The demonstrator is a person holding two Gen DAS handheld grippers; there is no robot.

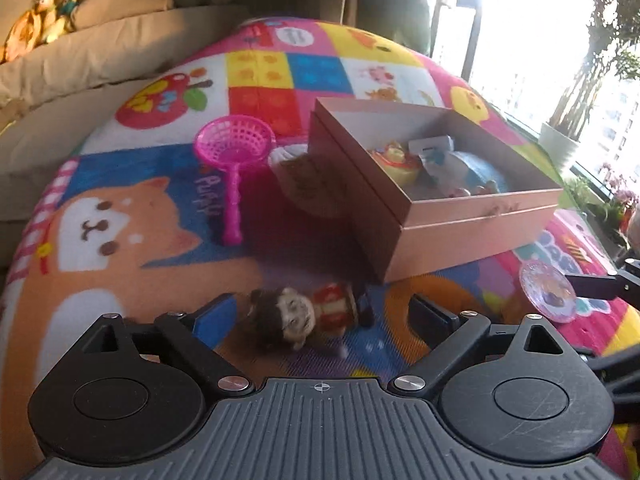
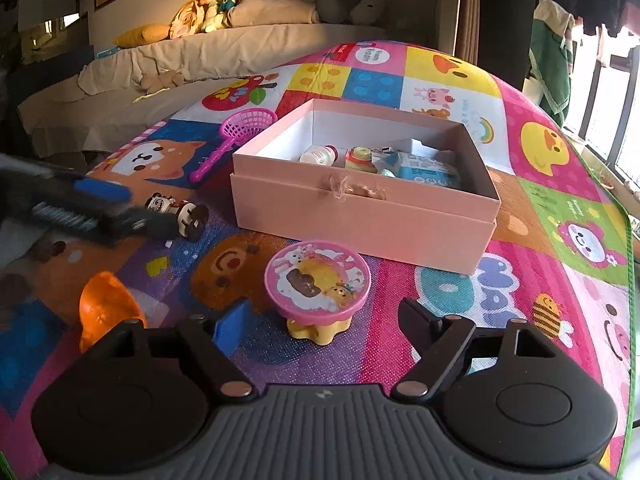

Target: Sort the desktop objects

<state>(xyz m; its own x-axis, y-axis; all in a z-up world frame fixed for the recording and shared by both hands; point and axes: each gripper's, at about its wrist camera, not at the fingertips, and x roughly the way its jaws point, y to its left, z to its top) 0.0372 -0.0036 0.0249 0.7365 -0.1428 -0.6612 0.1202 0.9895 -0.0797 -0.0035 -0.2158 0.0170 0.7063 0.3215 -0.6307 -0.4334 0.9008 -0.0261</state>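
Observation:
A pink cardboard box (image 2: 360, 220) stands on the colourful play mat and holds several small toys; it also shows in the left wrist view (image 1: 460, 236). A small doll figure (image 1: 308, 316) lies on the mat between the fingers of my open left gripper (image 1: 324, 312); in the right wrist view the doll (image 2: 176, 212) lies by that gripper's blue pad. My right gripper (image 2: 324, 324) is open, with a pink toy table (image 2: 318, 284) on a yellow foot between its fingers. The toy table shows at the right in the left wrist view (image 1: 548, 292).
A pink toy strainer (image 1: 234, 156) lies on the mat left of the box, also seen in the right wrist view (image 2: 240, 132). An orange translucent toy (image 2: 106, 308) lies by my right gripper's left finger. A bed with plush toys (image 2: 208, 12) stands behind the mat. Windows are at the right.

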